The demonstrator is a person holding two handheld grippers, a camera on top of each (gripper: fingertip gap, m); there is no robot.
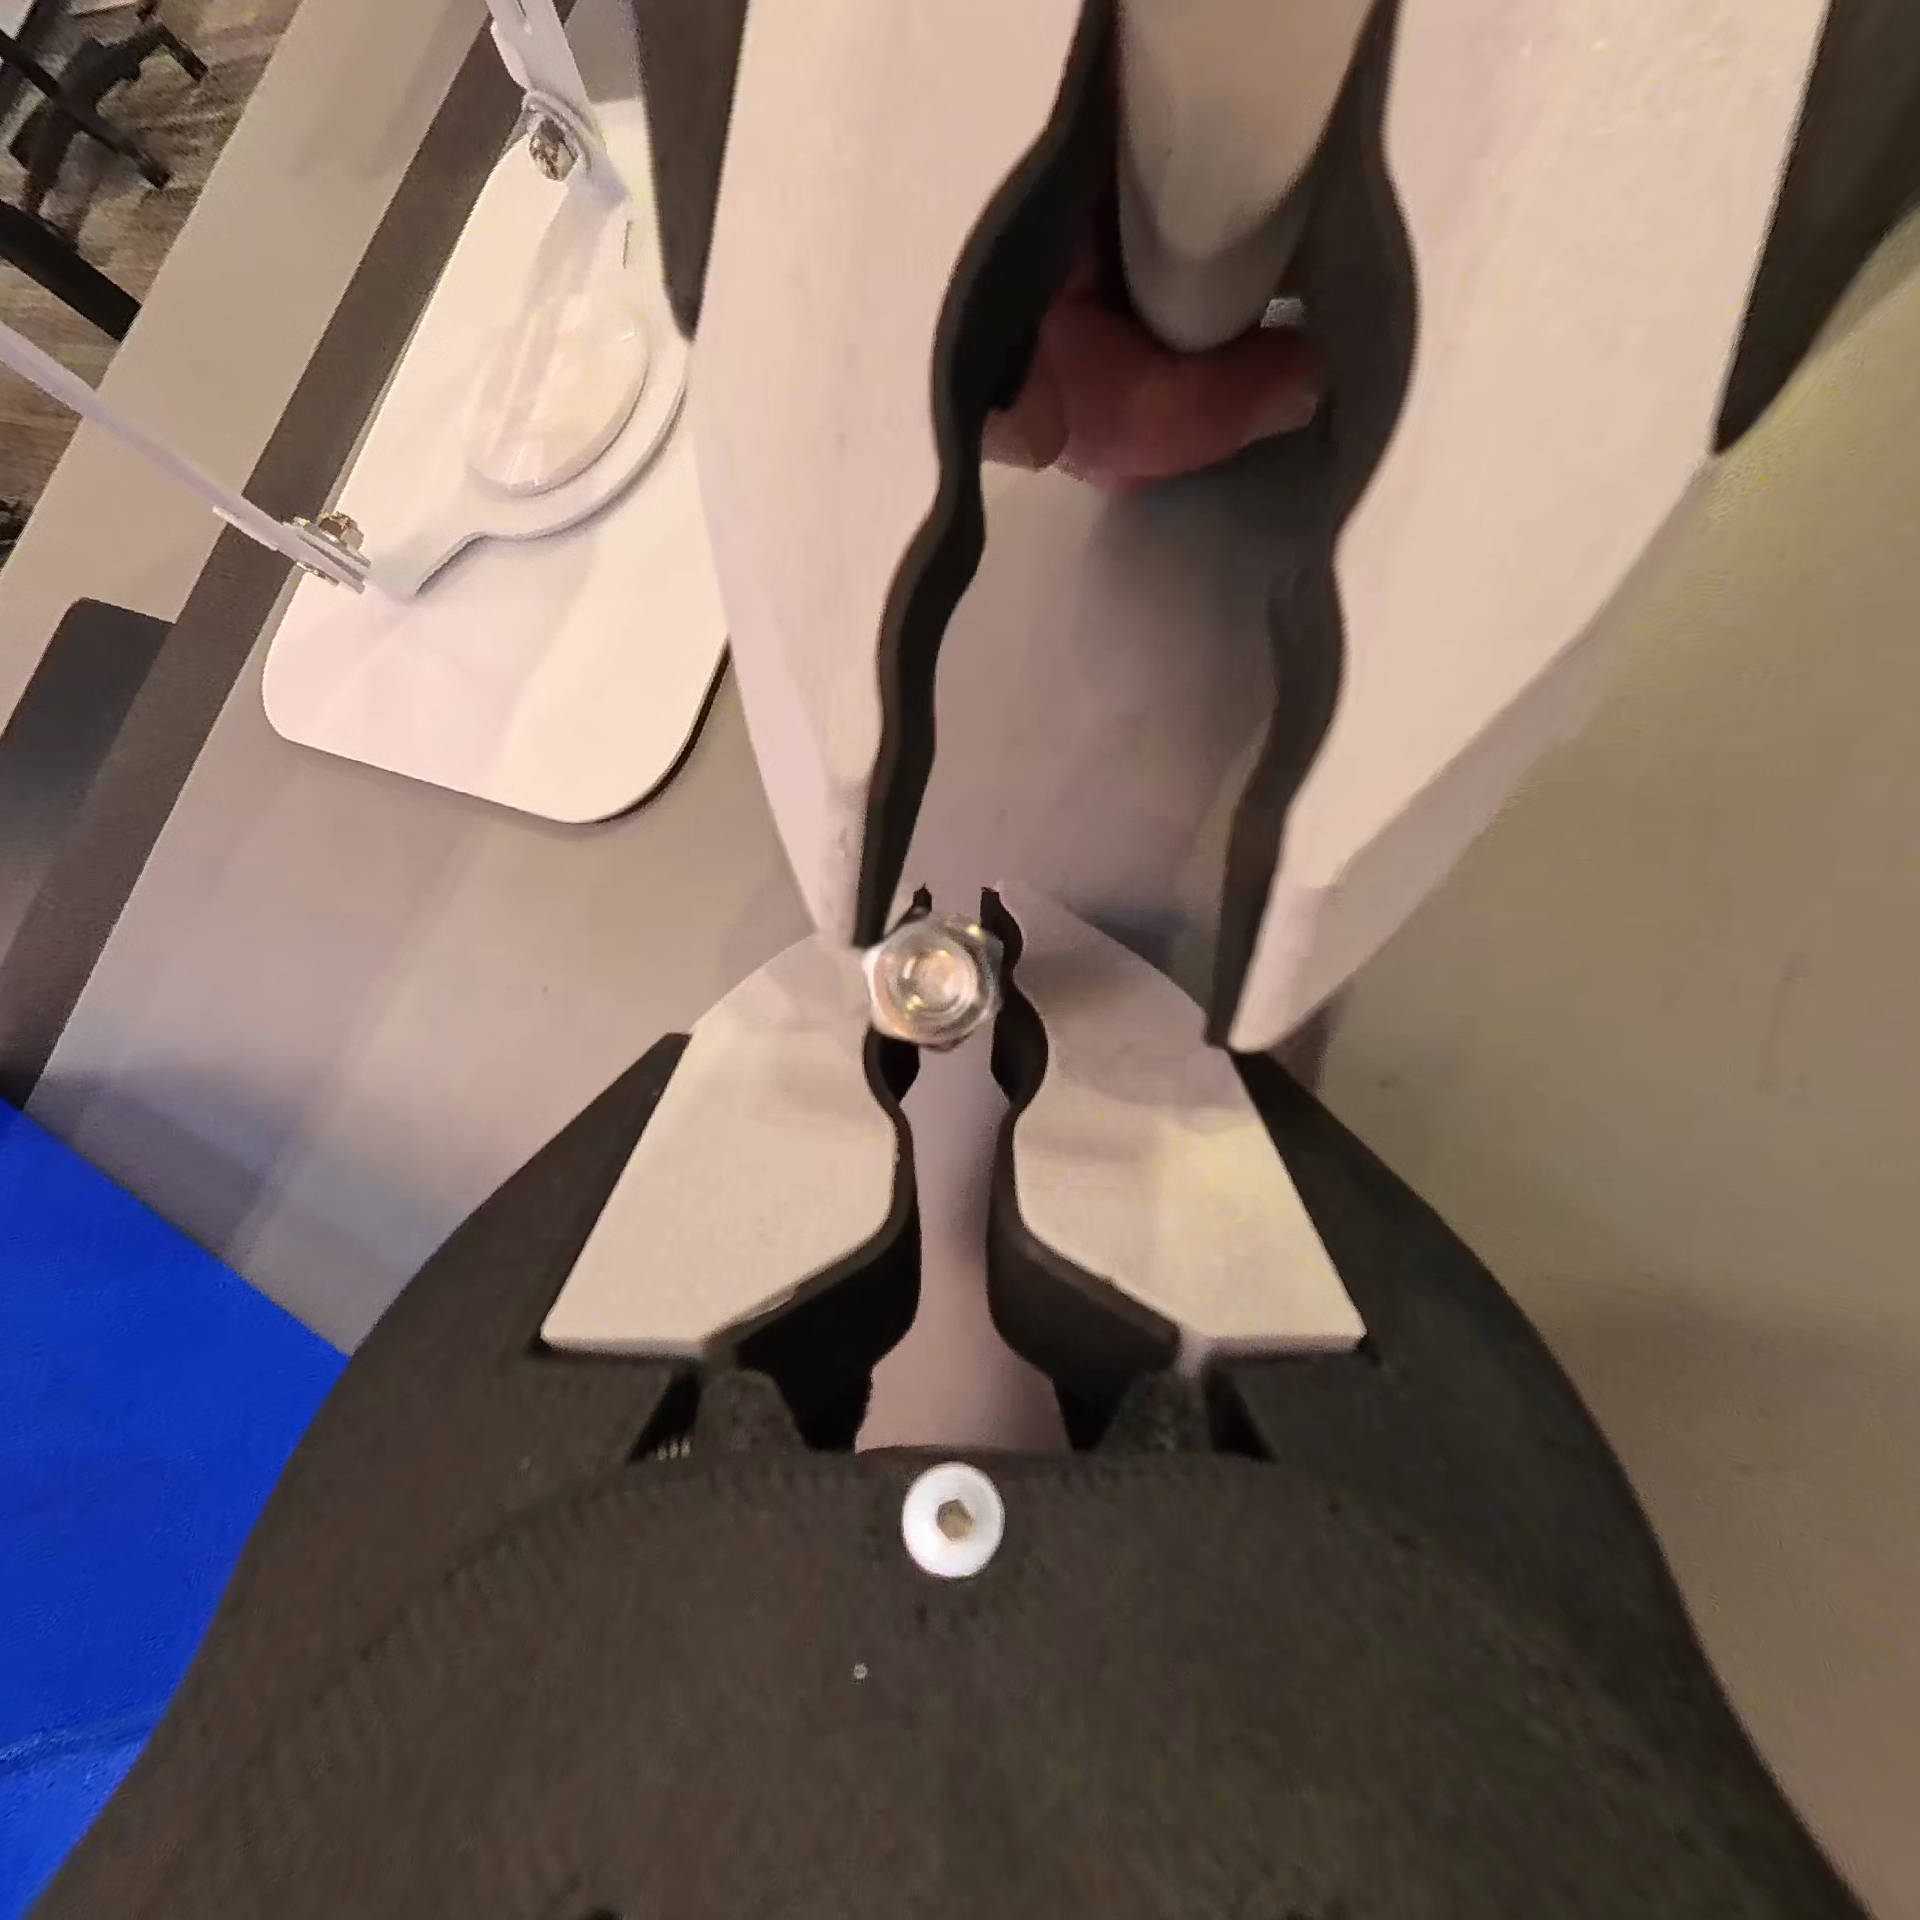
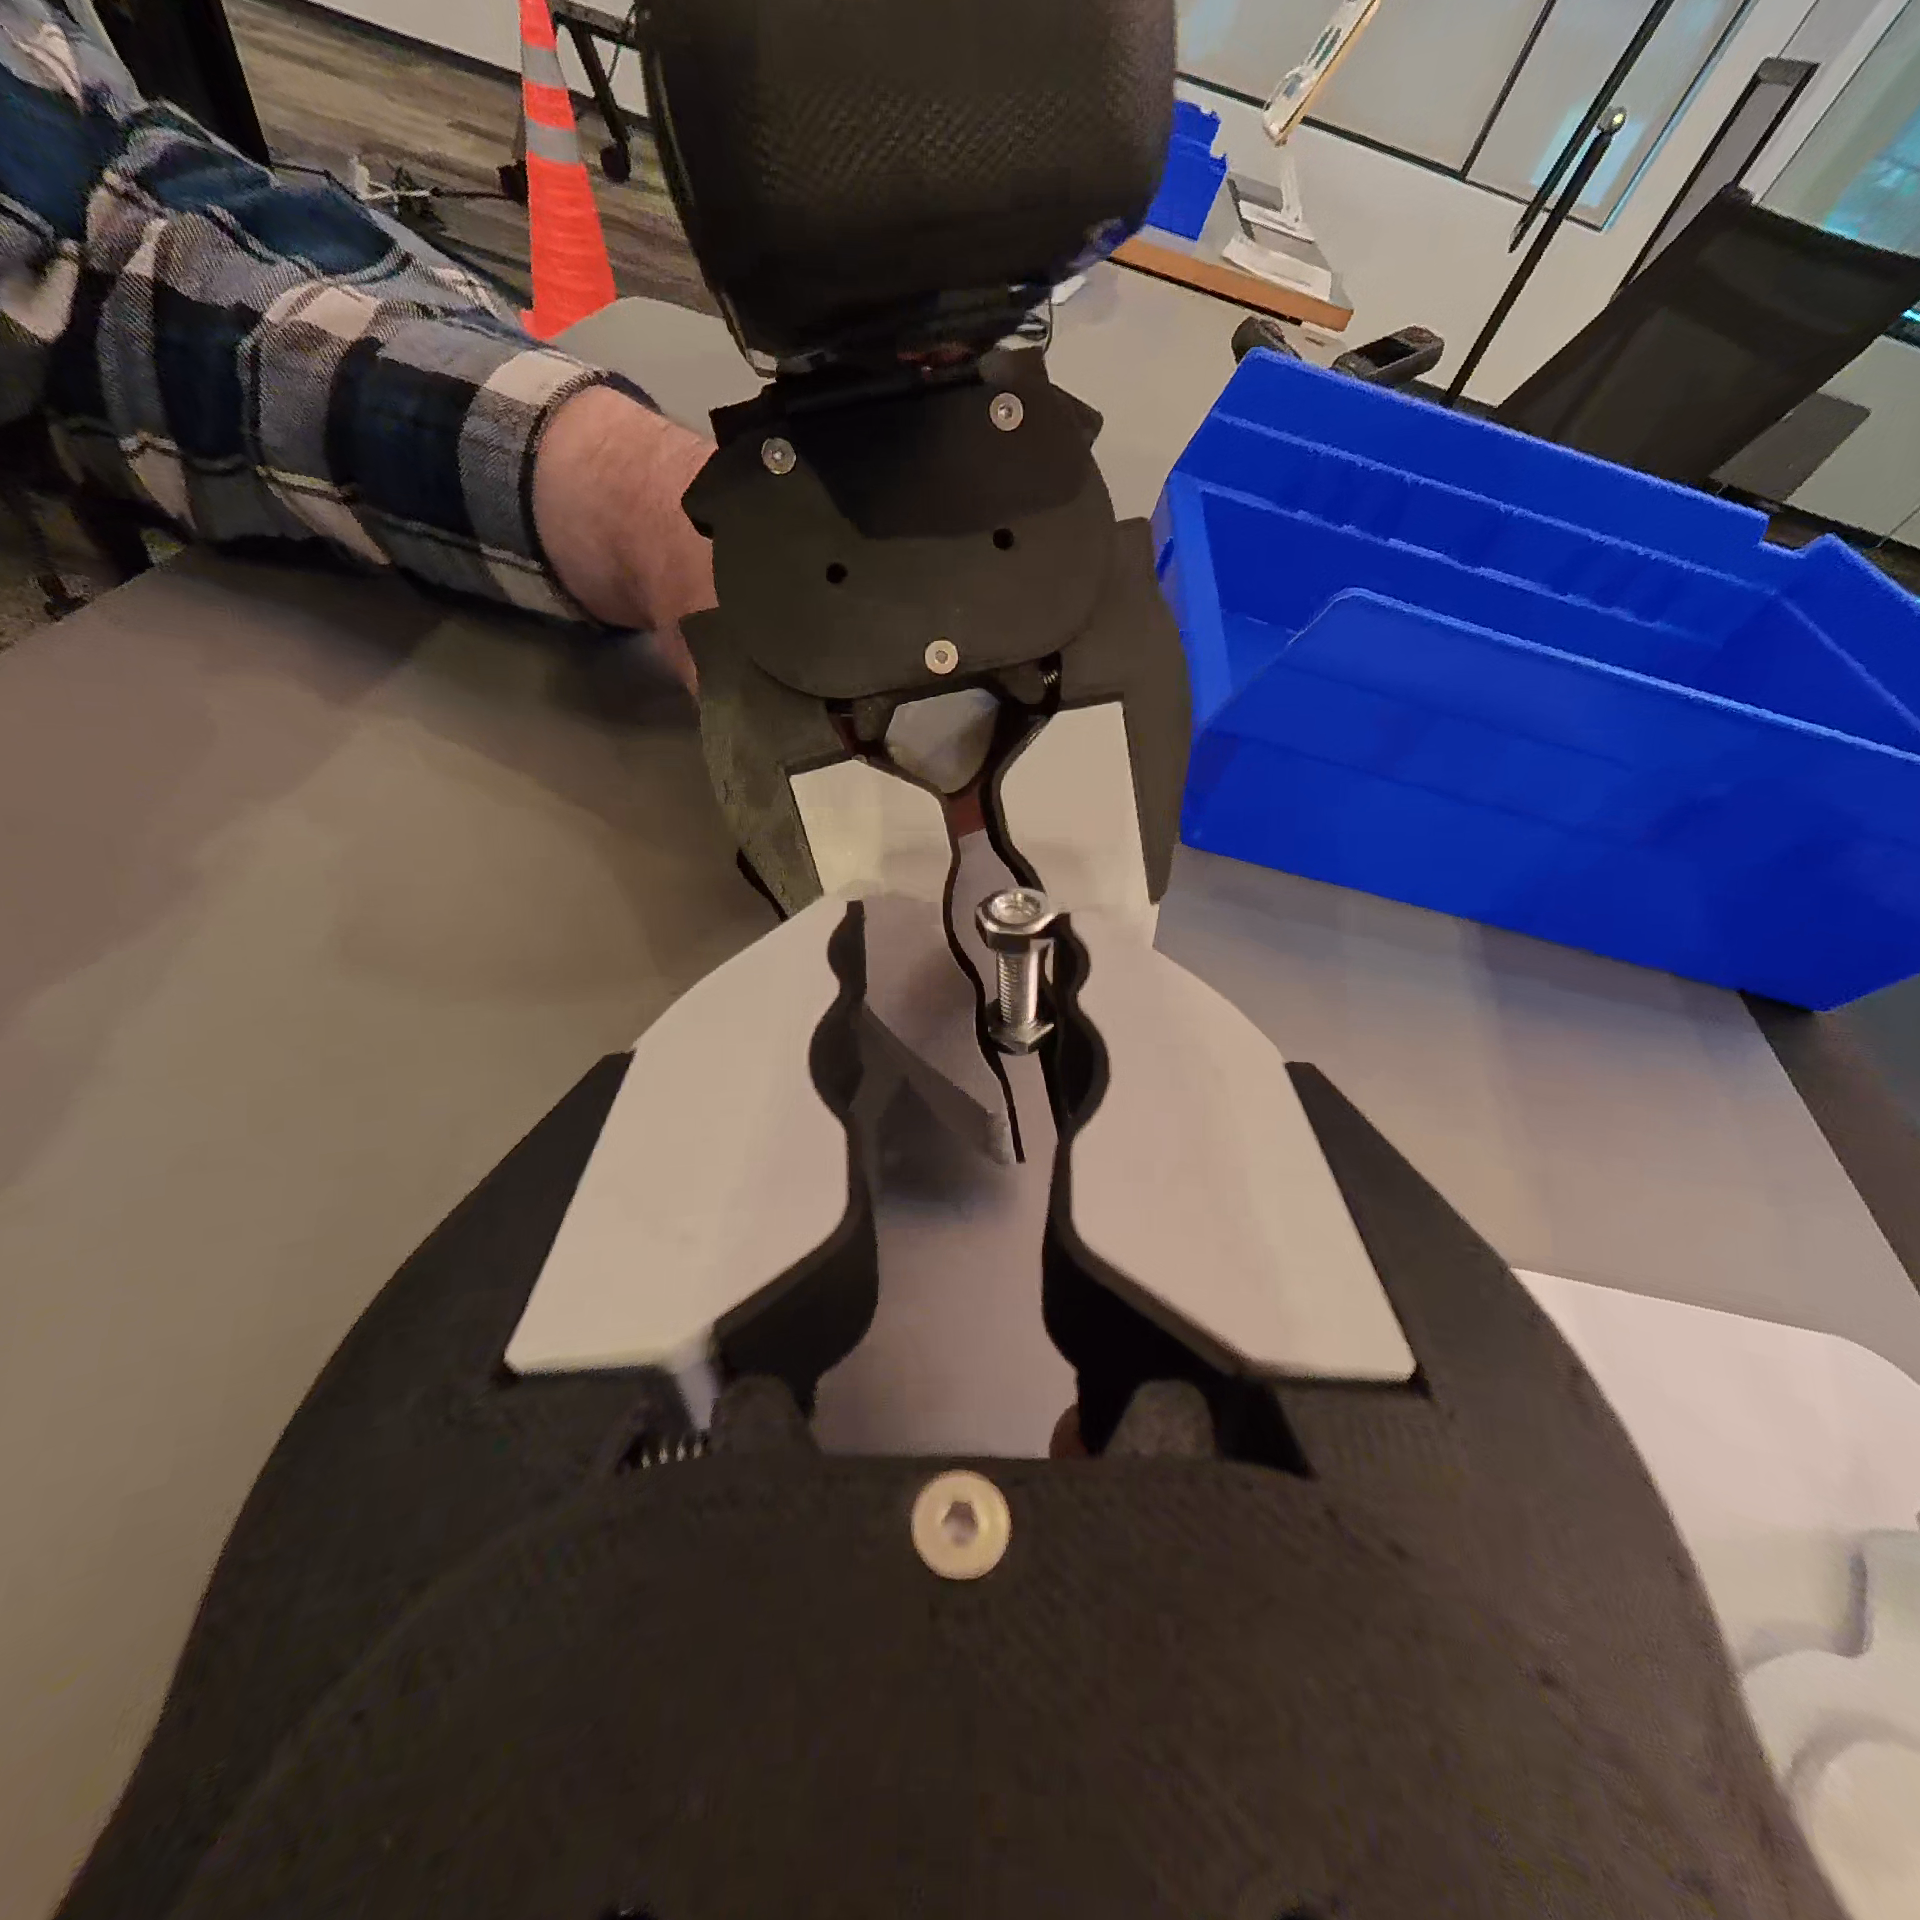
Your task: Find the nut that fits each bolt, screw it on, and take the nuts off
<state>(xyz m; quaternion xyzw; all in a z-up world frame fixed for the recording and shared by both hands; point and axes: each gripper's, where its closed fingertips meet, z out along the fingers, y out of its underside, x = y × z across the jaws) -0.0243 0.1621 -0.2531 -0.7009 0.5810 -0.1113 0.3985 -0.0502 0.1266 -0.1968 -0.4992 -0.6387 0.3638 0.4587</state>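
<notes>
Two grippers meet tip to tip above the grey table [image 2: 312, 935]. Your left gripper [image 2: 1013, 997] clamps the silver bolt [image 2: 1016, 982], which stands upright with a nut [image 2: 1016, 914] at its top. Your right gripper [image 2: 961, 997] is spread wide around it, pads clear. Blue bin [image 2: 1558, 748] sits nearby.

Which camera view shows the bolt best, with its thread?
The right wrist view: there the bolt stands upright and shows its whole side, with a nut on top, bare thread, and its head low between the left gripper's pads. The left wrist view looks at the bolt end-on, so the thread is hidden.
</notes>
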